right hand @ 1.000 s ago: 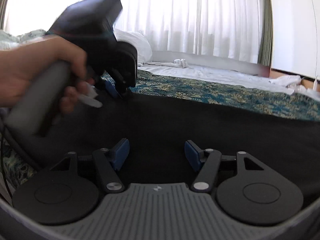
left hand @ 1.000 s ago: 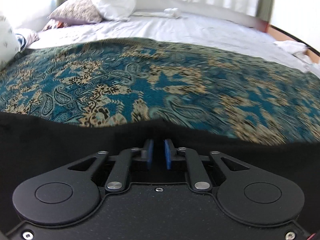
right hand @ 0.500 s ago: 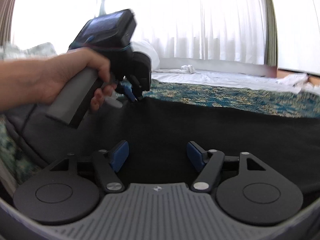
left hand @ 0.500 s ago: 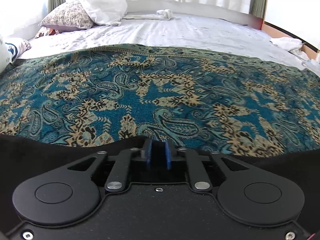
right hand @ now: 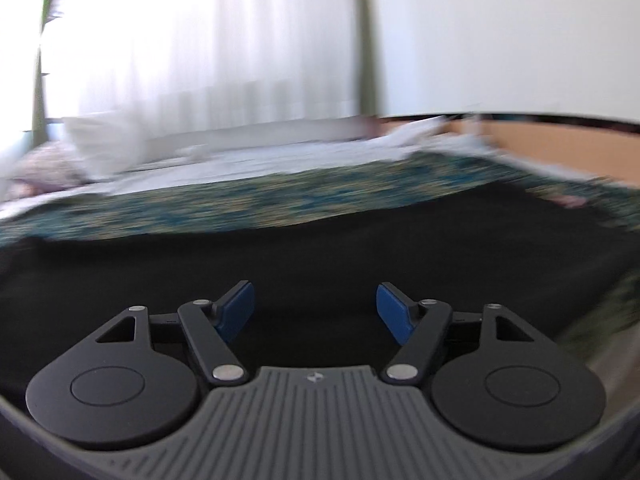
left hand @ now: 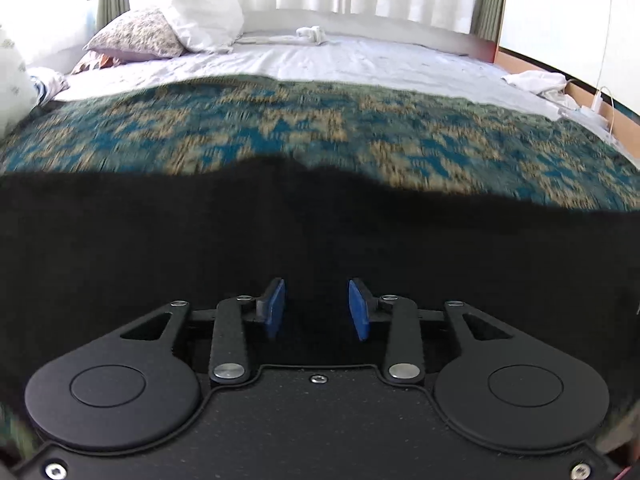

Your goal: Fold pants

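The black pants (left hand: pixel 320 232) lie spread on a teal and tan paisley bedspread (left hand: pixel 320 136). They also fill the middle of the right wrist view (right hand: pixel 320 248). My left gripper (left hand: pixel 317 310) is open and empty, low over the black fabric, well back from its far edge. My right gripper (right hand: pixel 316 312) is open and empty, also over the pants. Both views are blurred by motion. The left gripper does not show in the right wrist view.
White sheets (left hand: pixel 360 60) cover the far half of the bed. A white pillow (left hand: pixel 204 20) and a patterned pillow (left hand: pixel 136 36) lie at the far left. A white cloth (left hand: pixel 536 80) lies at the bed's right edge, by a wooden rail (right hand: pixel 552 140).
My left gripper has opened and let go of the pants edge, and drawn back over the fabric. My right gripper has swung to the right; the left hand has left its view.
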Demonstrator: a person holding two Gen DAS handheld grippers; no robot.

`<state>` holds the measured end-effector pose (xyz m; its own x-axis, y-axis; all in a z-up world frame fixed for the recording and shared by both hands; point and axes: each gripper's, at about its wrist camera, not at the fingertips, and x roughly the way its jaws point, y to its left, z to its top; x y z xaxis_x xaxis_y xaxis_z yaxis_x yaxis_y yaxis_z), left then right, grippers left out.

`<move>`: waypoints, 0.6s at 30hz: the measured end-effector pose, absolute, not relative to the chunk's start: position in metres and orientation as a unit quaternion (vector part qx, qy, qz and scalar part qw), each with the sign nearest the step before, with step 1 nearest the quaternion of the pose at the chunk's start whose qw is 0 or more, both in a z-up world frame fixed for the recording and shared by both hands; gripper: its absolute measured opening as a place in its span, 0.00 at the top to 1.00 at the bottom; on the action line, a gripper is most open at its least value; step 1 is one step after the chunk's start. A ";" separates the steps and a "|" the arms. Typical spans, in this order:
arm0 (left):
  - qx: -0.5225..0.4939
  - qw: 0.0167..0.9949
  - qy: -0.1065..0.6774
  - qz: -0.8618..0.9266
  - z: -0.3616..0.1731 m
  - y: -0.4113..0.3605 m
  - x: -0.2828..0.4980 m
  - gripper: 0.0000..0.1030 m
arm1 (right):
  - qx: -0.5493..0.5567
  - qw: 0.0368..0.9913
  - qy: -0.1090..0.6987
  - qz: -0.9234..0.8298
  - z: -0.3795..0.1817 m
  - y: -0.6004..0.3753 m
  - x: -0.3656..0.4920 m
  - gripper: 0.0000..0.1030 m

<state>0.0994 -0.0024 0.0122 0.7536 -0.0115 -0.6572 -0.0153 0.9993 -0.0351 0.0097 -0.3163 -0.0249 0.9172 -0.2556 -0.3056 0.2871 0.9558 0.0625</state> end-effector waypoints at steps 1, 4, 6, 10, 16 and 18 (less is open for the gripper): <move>-0.016 0.938 0.345 0.002 0.010 -0.004 0.089 0.67 | 0.056 0.973 0.146 -0.169 -0.024 -0.331 0.008 0.22; 0.011 0.942 0.334 0.006 0.009 -0.011 0.069 0.67 | 0.088 0.954 0.123 -0.259 -0.019 -0.375 -0.005 0.22; 0.015 0.942 0.335 0.007 0.009 -0.014 0.064 0.66 | 0.113 0.930 0.094 -0.338 -0.016 -0.398 -0.021 0.21; 0.026 0.942 0.334 0.014 0.008 -0.020 0.060 0.65 | 0.200 0.871 0.052 -0.445 -0.014 -0.437 -0.048 0.20; 0.043 0.941 0.334 0.012 0.007 -0.027 0.058 0.65 | 0.240 0.877 0.051 -0.414 -0.015 -0.458 -0.047 0.20; 0.044 0.941 0.334 0.012 0.007 -0.027 0.058 0.65 | 0.227 0.886 0.060 -0.399 -0.007 -0.460 -0.035 0.18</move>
